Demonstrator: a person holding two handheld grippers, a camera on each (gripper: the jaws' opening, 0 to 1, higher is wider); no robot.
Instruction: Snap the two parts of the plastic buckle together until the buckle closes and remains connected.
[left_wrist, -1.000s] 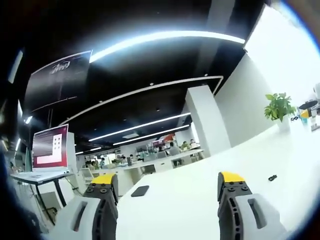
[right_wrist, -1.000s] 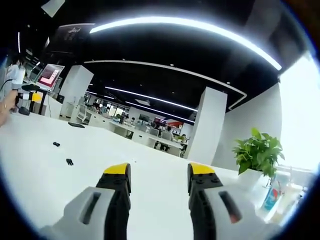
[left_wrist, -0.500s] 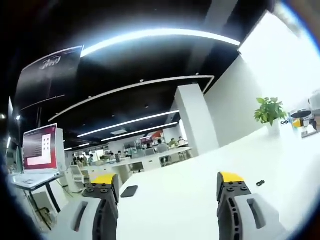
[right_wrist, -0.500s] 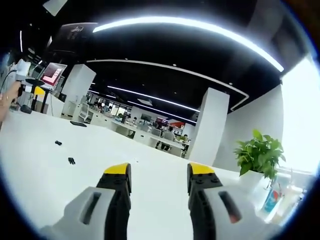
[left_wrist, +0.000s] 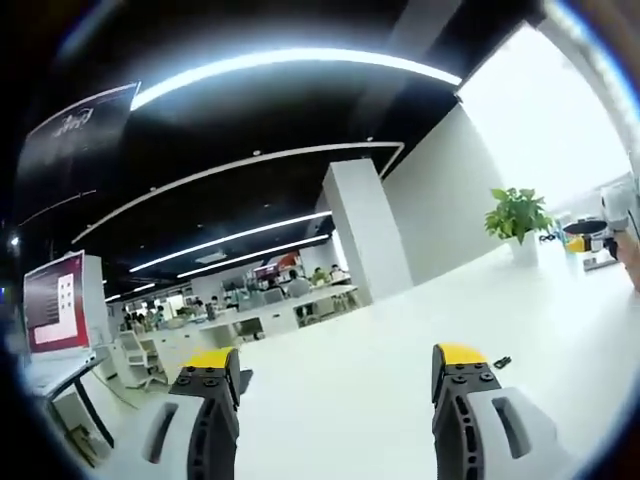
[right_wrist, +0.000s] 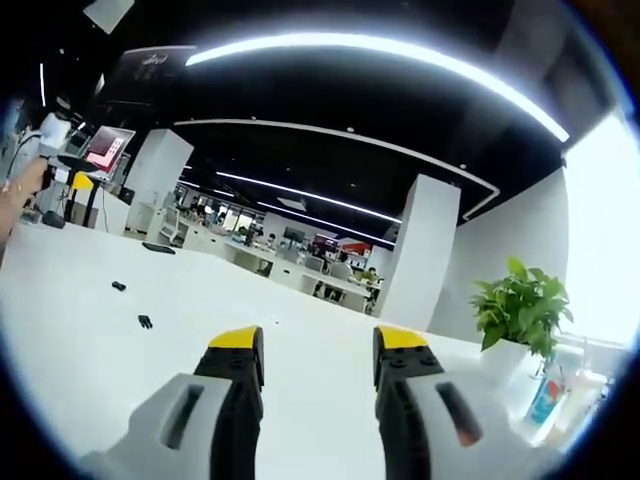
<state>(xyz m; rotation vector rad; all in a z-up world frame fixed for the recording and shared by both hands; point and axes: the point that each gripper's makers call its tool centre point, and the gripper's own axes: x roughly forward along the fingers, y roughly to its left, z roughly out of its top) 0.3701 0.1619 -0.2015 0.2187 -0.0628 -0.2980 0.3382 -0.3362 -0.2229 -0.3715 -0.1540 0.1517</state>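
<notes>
Two small black buckle parts (right_wrist: 118, 286) (right_wrist: 145, 321) lie apart on the smooth white table (right_wrist: 90, 330). One small black piece (left_wrist: 502, 362) lies beyond the left gripper (left_wrist: 325, 362). Both it and the right gripper (right_wrist: 312, 343) hover, yellow-tipped jaws spread, empty. A leafy potted plant (right_wrist: 520, 312) stands beside white pillars in an open office.

Two buckle parts (right_wrist: 118, 286) (right_wrist: 145, 321) lie apart on the table (right_wrist: 80, 340), a potted plant (right_wrist: 520, 310) at its far right.
</notes>
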